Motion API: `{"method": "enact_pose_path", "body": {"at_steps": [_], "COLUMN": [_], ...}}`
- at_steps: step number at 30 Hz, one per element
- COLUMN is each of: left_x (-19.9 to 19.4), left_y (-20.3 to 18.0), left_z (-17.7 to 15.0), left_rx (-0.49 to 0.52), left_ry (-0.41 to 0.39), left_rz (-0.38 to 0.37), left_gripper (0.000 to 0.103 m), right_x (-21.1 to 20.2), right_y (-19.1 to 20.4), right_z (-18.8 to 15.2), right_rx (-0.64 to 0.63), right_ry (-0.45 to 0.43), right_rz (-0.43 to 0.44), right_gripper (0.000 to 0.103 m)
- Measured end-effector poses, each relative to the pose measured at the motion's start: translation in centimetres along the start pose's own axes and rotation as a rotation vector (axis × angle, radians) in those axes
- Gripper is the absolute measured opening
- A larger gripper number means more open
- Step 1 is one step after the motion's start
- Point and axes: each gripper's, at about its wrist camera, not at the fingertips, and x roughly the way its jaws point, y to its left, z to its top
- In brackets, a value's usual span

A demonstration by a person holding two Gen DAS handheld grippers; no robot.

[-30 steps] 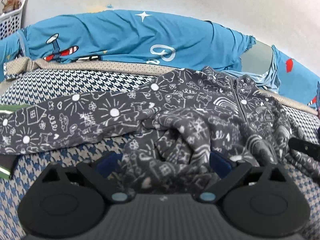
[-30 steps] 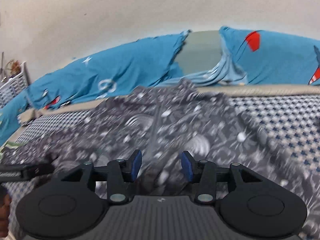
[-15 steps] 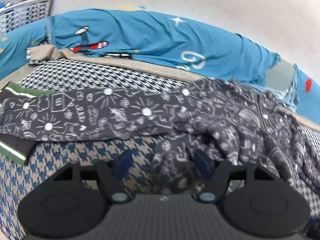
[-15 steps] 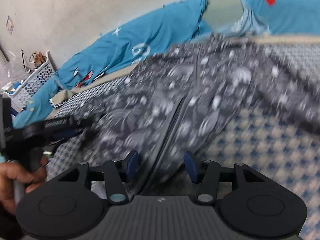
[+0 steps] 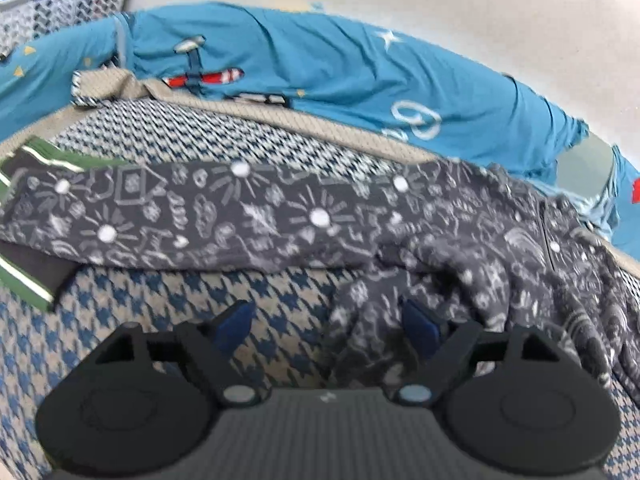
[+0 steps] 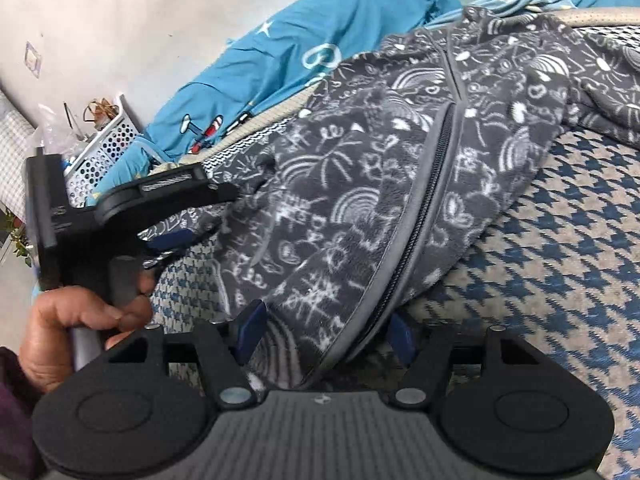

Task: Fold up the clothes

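Fleece jacket (image 6: 360, 208), dark grey with white doodles, lies spread and rumpled across the houndstooth bed cover (image 6: 560, 280), its collar toward the blue bedding (image 5: 320, 64) at the wall. One sleeve (image 5: 180, 216) runs out long and flat to the left in the left wrist view, ending over a green-striped garment (image 5: 28, 276); the body bunches to the right. The zip (image 6: 424, 208) marks the long axis, running from the collar down to the hem right at the right gripper (image 6: 324, 332).

That hem is what the next move turns on (a judgement only): the zip edge lies directly ahead of the right gripper, between its blue pads, so the right hand is the nearer one. Its jaws have just been opening and stand apart, with no pad clearly pressing the fleece.

The left gripper (image 5: 328, 324) has also just widened again; its right pad is against a crumpled fold, the left one over bare cover, nothing pinched.

Only the right wrist view shows the zip, the left gripper from the side and the person's hand (image 6: 72, 332) on its handle; only the left view shows the outstretched sleeve
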Motion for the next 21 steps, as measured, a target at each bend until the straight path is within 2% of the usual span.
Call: {"method": "enact_pose_path", "body": {"at_steps": [4,6,8,11,15,21], "left_x": [0.6,1.1,1.6,1.6,0.6,-2.2], "left_y": [-0.4,-0.6,-1.0,-1.6,-2.1,-2.7], "left_z": [-0.3,-0.5,-0.9,-1.6,-2.3,-3.5], "left_rx": [0.021,0.019,0.03,0.072,0.095,0.052], "left_ry": [0.009,0.026,0.057,0.077,0.074,0.059], "left_rz": [0.013,0.009,0.001,-0.009,-0.04,-0.142], "left_gripper": [0.081,0.077,0.065,0.052,0.045,0.044], "right_x": [0.9,1.1,1.3,0.8,-1.5,-5.3], "right_y": [0.3,0.8,1.1,1.0,1.6,1.8], "right_z": [-0.8,-1.0,-0.8,-0.1,1.0,3.1], "right_rx": [-0.029,-0.064,-0.096,-0.087,-0.149,-0.186], "right_ry": [0.002,-0.02,-0.035,-0.051,-0.147,-0.287], "right_rz": [-0.009,-0.023,-0.044,-0.034,-0.037,0.0], "right_gripper": [0.062,0.052,0.036,0.024,0.02,0.018]}}
